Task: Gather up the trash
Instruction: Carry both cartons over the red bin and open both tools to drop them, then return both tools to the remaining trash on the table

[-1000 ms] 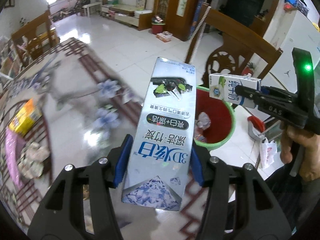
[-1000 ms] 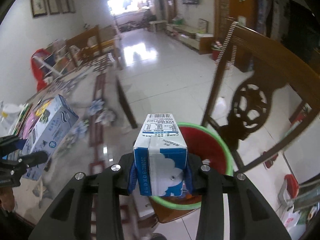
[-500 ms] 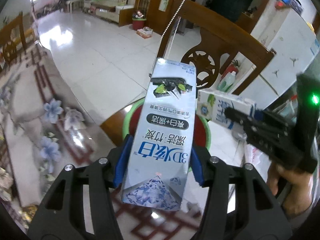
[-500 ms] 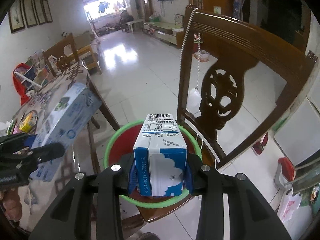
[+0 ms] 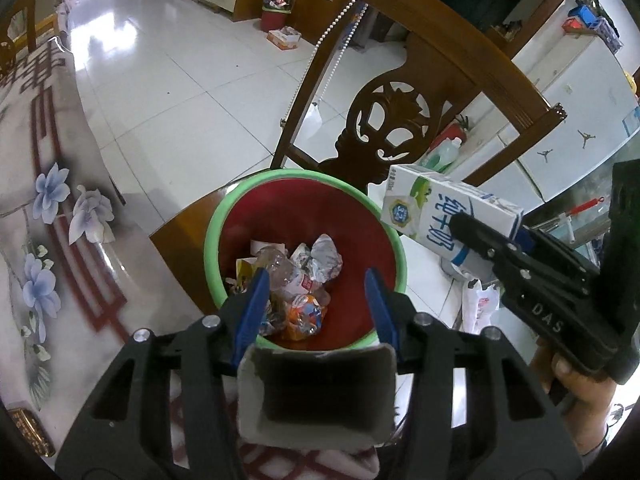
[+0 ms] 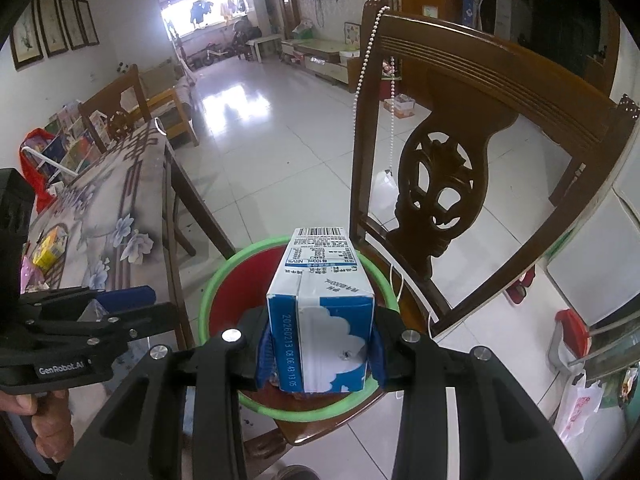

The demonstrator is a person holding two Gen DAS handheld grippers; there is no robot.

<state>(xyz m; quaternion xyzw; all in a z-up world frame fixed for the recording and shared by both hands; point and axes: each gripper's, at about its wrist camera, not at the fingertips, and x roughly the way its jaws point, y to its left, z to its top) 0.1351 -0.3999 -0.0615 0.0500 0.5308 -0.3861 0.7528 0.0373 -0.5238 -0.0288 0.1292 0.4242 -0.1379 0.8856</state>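
Two cartons are at the drop point, both over the red bin (image 5: 212, 240), which stands on the seat of a carved wooden chair (image 5: 400, 128) just beside the flowered bench (image 5: 48, 200). Right tongs (image 6: 320, 354): clamped on the blue-and-white milk carton (image 6: 320, 308), pads on its two side faces, barcode end pointing forward and down over the bin mouth. Left tongs (image 5: 318, 300): jaws closing. The grey box (image 5: 316, 436) sits far back between the finger bases, its open end toward the camera. The pad tips are bare, with only the bin showing between them. Whether the pads still pinch the box I cannot tell. The bin already holds crumpled wrappers and a crushed bottle (image 5: 296, 276), piled low, so there looks to be room for both cartons. Judgement on the step in hand, the release: the left box hangs near the closer rim, so the left tongs should go further in over the red interior before they let go, else the box may catch the green rim and fall to the floor or the seat. Release one carton at a time, since the milk carton and the left tongs stand close over the same opening and could knock together. Spread each pair fully and let the carton fall clear before pulling back. The bin looks light, so keep the tongs off its rim.
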